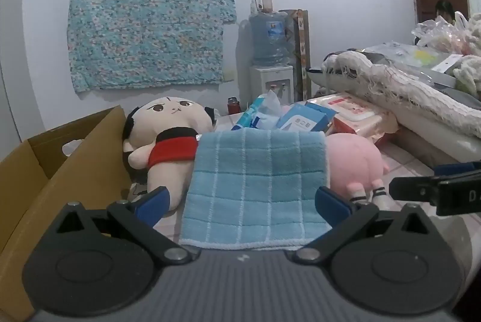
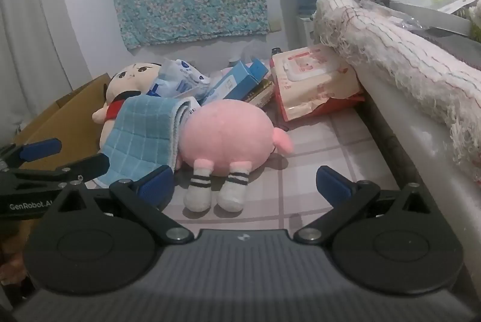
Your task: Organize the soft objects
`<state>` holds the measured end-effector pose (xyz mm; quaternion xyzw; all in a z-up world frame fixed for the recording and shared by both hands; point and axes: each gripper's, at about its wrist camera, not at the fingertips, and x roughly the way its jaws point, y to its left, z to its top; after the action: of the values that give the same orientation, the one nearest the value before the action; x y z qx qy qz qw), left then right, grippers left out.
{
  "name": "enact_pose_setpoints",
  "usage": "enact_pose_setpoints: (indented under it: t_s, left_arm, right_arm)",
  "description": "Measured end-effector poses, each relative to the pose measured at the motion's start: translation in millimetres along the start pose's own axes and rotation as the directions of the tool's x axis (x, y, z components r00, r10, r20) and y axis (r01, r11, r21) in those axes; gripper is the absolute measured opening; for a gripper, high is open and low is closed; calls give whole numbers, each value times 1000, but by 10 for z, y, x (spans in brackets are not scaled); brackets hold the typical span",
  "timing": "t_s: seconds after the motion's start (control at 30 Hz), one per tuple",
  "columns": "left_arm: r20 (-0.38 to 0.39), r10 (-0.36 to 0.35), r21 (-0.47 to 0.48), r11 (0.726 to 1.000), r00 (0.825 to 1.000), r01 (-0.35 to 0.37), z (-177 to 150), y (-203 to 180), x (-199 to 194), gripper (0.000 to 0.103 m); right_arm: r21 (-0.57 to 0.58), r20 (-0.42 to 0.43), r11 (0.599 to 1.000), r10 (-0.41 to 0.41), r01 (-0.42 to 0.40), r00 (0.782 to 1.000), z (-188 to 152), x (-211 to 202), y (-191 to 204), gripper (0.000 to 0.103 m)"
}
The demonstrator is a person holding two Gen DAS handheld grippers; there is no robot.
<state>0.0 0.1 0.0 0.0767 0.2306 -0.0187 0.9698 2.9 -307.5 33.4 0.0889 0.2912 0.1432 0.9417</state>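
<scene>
Left gripper [image 1: 242,198], fingers spread wide and holding nothing, faces the blue towel [image 1: 255,186], which lies folded on the tiled desk [image 2: 324,147] with its long axis running away from the camera; its near hem lies between the two blue fingertips [image 1: 329,200], though contact cannot be judged. The towel's far end drapes up over other items, hiding what supports it. To its left, the doll [image 1: 168,138] with a red band lies on its back, head toward the wall, legs toward the camera; its lower body is partly covered by the towel. Beside it stands an open cardboard box [image 1: 60,171], cut off at the frame edge.

Right gripper [image 2: 243,183], likewise open and empty, points at the pink plush [image 2: 225,135], which lies just beside the towel's right edge, its striped-sock feet nearest the camera and its head not visible. Behind are blue packets [image 2: 234,81] and a wipes pack [image 2: 312,78], with labels too small to read.
</scene>
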Motion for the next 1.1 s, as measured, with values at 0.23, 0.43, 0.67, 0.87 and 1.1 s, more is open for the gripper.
enact_pose_setpoints:
  t_s: [0.23,0.43,0.67,0.87,1.1]
  left_arm:
    - [-5,9,-11,1000,1000,-9,-7,-59,23,103]
    - [-22,4,-29,1000,1000,-5,5,47,32,103]
    - [-23,1,-34,999,1000,-2,8,58,37,103]
    - [-27,-3,-32,999,1000,2,-5,69,30,103]
    - [-27,-6,-33,999,1000,5,-10,71,32,103]
  right_arm:
    - [-3,0,1000,1,-1,1000,-22,3,0,102]
    - [-8,-3,1000,0,0,1000,2,13,29,102]
    - [-11,-5,1000,3,-3,1000,8,27,38,102]
    - [-12,-6,1000,7,-7,1000,21,27,55,102]
    - [-19,-8,1000,15,-15,1000,1,24,44,102]
